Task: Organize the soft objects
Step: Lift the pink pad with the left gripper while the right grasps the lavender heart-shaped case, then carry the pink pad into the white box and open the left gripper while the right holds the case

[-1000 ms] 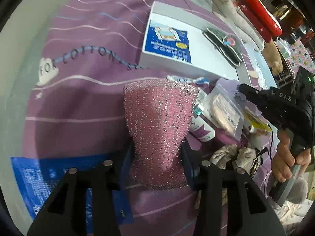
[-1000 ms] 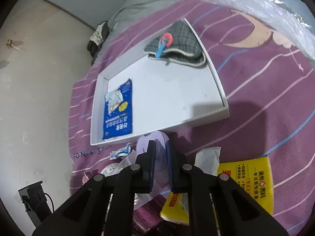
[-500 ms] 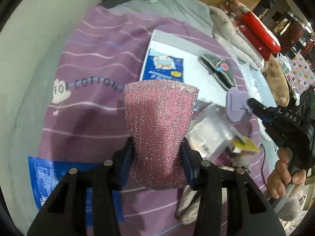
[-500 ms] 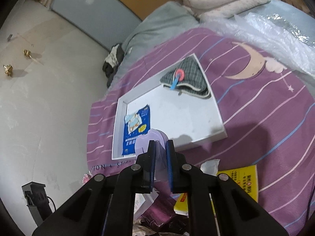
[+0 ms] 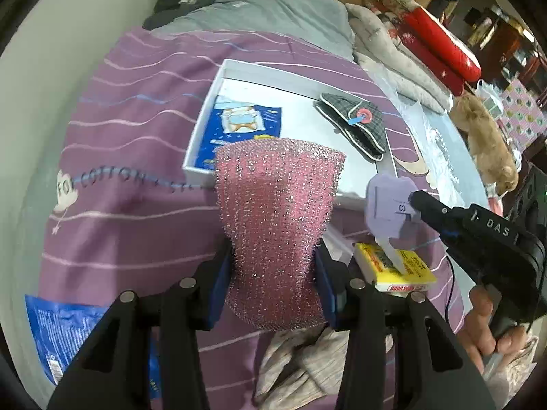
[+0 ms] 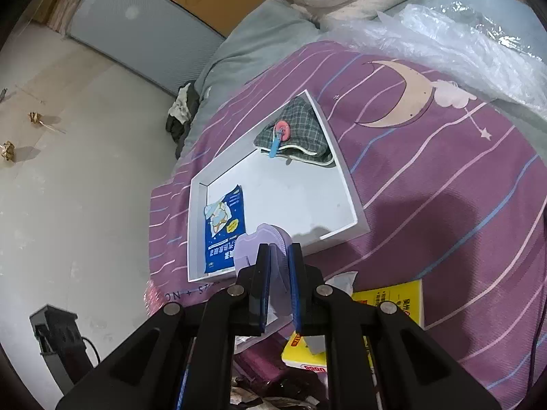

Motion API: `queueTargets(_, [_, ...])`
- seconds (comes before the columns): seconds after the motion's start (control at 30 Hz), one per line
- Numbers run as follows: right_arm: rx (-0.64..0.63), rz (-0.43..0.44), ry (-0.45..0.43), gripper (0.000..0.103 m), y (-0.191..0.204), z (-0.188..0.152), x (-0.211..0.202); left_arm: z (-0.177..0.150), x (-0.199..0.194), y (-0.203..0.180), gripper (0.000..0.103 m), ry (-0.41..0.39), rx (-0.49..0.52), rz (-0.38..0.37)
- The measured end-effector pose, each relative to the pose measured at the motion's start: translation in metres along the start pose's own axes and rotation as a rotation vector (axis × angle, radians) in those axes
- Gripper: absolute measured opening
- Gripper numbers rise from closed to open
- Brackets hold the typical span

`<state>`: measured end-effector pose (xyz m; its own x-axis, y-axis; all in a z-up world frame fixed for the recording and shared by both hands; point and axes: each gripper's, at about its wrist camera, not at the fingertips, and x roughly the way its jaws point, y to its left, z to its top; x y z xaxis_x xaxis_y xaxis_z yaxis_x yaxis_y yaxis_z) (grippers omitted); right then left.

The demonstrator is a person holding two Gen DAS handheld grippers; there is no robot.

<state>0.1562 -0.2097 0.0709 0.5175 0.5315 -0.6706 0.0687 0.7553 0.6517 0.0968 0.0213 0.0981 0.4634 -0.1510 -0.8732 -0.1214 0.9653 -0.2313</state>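
**Both grippers loaded above the bed**

Left wrist view: the left gripper (image 5: 273, 273) has its jaws clamped on a pink glittery sponge (image 5: 277, 225), pinched at its waist so the top flares out toward twelve o'clock. Beyond it, at twelve, sits the white tray (image 5: 239, 68) on the purple bedspread (image 5: 119, 136), with a blue packet (image 5: 239, 130) lying in its near-left corner and a plaid cloth (image 5: 355, 126) at the far-right end. Over at three o'clock the right gripper (image 5: 415, 201) pokes in, a hand (image 5: 489, 328) on its grip, jaws closed on a flat lilac pad (image 5: 386, 205). Under that, a yellow box (image 5: 396, 266) lies on the bedspread. A blue bag (image 5: 58, 331) lies at eight o'clock, crumpled beige fabric (image 5: 307, 358) at six.

Right wrist view: the jaws sit nearly together, squeezing the lilac pad (image 6: 259, 242), which pokes up over the tray's near rim (image 6: 342, 232). The blue packet (image 6: 225, 225) lies at eleven o'clock from the jaws, the plaid cloth (image 6: 301, 133) at twelve, the yellow box (image 6: 393, 300) at four.
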Motion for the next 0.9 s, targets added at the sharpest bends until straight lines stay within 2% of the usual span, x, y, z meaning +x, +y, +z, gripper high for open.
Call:
queueTargets(0.17, [0.018,0.019,0.005,0.009,-0.003,0.001,0.003,0.015,0.012,-0.019,0.047,0.012,0.045,0.033])
queueTargets(0.33, [0.041,0.043,-0.05,0.009,-0.01,0.005,-0.005,0.04,0.032,-0.036,0.047,0.038,0.069,0.031])
queueTargets(0.6, [0.058,0.015,-0.086,0.009,-0.023,0.011,-0.009,0.068,0.06,-0.056,0.047,0.063,0.107,0.034])
queueTargets(0.8, [0.054,0.02,-0.075,0.009,-0.026,0.013,-0.006,0.088,0.087,-0.058,0.047,0.107,0.104,0.051])
queueTargets(0.9, [0.029,0.019,-0.038,0.009,-0.019,0.01,0.002,0.093,0.102,-0.057,0.047,0.131,0.104,0.076])
